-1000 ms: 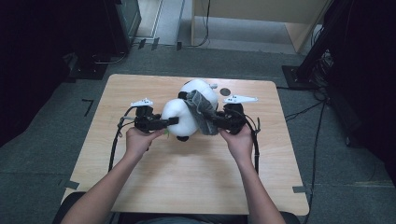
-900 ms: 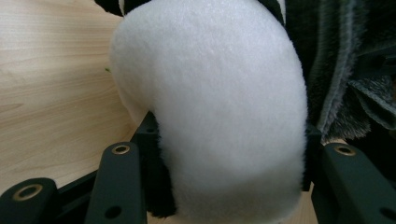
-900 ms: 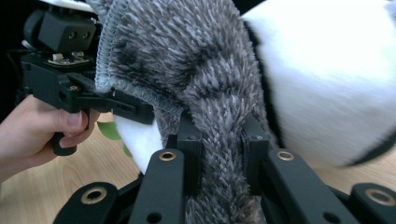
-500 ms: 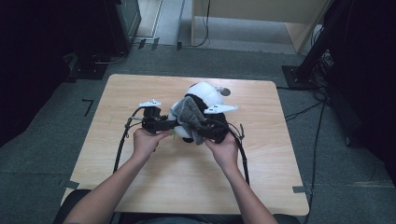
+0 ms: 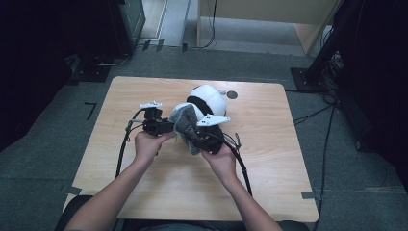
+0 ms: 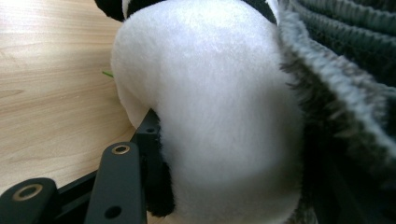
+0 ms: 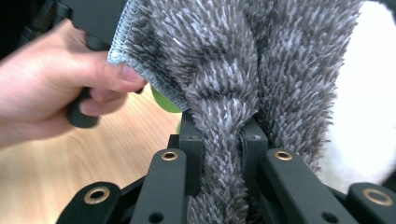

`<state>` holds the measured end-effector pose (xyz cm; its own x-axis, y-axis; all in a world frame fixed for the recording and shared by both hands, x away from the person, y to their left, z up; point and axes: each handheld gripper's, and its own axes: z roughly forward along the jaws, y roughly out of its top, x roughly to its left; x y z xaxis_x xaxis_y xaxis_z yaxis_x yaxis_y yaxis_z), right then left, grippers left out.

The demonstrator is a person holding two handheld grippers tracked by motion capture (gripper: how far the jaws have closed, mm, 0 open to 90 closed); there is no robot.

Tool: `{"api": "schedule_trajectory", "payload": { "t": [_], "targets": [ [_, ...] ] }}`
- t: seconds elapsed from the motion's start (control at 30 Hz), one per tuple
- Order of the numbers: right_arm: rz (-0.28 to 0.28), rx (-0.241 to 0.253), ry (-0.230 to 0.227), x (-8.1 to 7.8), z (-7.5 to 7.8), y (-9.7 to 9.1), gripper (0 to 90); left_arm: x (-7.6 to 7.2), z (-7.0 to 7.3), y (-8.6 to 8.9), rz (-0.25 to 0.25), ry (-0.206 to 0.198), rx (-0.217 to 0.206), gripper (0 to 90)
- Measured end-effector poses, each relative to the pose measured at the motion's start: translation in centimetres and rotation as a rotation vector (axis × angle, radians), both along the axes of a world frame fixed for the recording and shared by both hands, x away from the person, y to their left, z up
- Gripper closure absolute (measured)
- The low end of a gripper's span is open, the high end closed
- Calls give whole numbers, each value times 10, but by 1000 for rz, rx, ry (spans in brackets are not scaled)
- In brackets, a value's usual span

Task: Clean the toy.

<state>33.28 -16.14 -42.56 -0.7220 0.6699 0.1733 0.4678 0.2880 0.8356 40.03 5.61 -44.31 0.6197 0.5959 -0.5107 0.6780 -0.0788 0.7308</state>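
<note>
Wiping or drying job on a plush toy (image 5: 208, 100), white with black patches (looks like a panda), lying near the middle of the wooden surface (image 5: 269, 159), toward its far side. The right hand-held gripper (image 5: 204, 139) has its jaws pinched tight on a fold of grey shaggy cloth (image 7: 243, 79), with the pile bunched between the pads in the right gripper view, and that cloth is draped against the near side of the toy. The left hand-held gripper (image 5: 166, 127) has its jaws partly closed around a white rounded part of the toy (image 6: 210, 116); one black jaw presses into the fur, the other is hidden behind the plush, so the grip looks firm but only one side of it is seen. Judging progress: toy is steadied and cloth is on it, so the setup is done and the rubbing seems mid-way. Left to do, probably: work the cloth over the rest of the body, then let go of both. A small dark round thing (image 5: 232, 95) lies beside the toy's far end, untouched.
</note>
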Motion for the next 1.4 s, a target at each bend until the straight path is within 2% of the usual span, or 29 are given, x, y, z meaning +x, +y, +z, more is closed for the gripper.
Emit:
{"api": "schedule_trajectory", "payload": {
  "t": [0.13, 0.2, 0.23, 0.37, 0.47, 0.53, 0.6, 0.63, 0.67, 0.7, 0.73, 0.8, 0.83, 0.93, 1.0, 1.17, 1.3, 1.4],
  "targets": [
    [8, 45, 3, 1, -5, -1, 780, 1, 0, 0, 6, 0, 1, 465],
    [30, 56, 35, 1, -8, 0, 783, 1, 0, 0, 10, -1, -1, 465],
    [39, 55, 43, 0, -10, 2, 784, 1, -1, 0, 13, -4, -4, 465],
    [66, 43, 26, -1, -15, 4, 786, 2, 0, 1, 24, 17, -33, 465],
    [75, 38, 18, -1, -18, 5, 786, 3, 1, 2, 29, 11, -36, 464],
    [81, 32, 26, -1, -20, 7, 792, 4, 2, 4, 33, 27, -51, 463],
    [81, 2, 40, -4, -20, 11, 802, 4, 4, 7, 33, 37, -84, 460],
    [97, -19, 65, -4, -21, 14, 802, 4, 6, 8, 32, 33, -109, 460],
    [105, -62, 82, -4, -24, 19, 801, 4, 9, 8, 27, 25, -123, 458],
    [93, -108, 61, -6, -28, 22, 800, 4, 12, 8, 20, 11, -124, 457],
    [77, -107, 34, -7, -31, 23, 801, 3, 15, 8, 12, -2, -116, 456],
    [46, -30, 21, -4, -34, 17, 800, 2, 18, 10, 8, -9, -122, 454],
    [40, -8, 27, -1, -35, 13, 800, 2, 18, 11, 9, -8, -126, 453],
    [37, -7, -1, 3, -39, 6, 799, 3, 16, 13, 16, 13, -140, 452],
    [36, -9, -1, 7, -42, 1, 799, 4, 14, 13, 13, 23, -142, 452],
    [9, -77, 13, 16, -53, -5, 797, 4, 12, 15, 2, 38, -141, 452],
    [-33, -87, 41, 24, -55, -16, 799, 3, 13, 18, -1, 35, -150, 452],
    [-89, -78, 70, 30, -53, -29, 798, 3, 11, 19, -1, 26, -139, 448]
  ]
}}
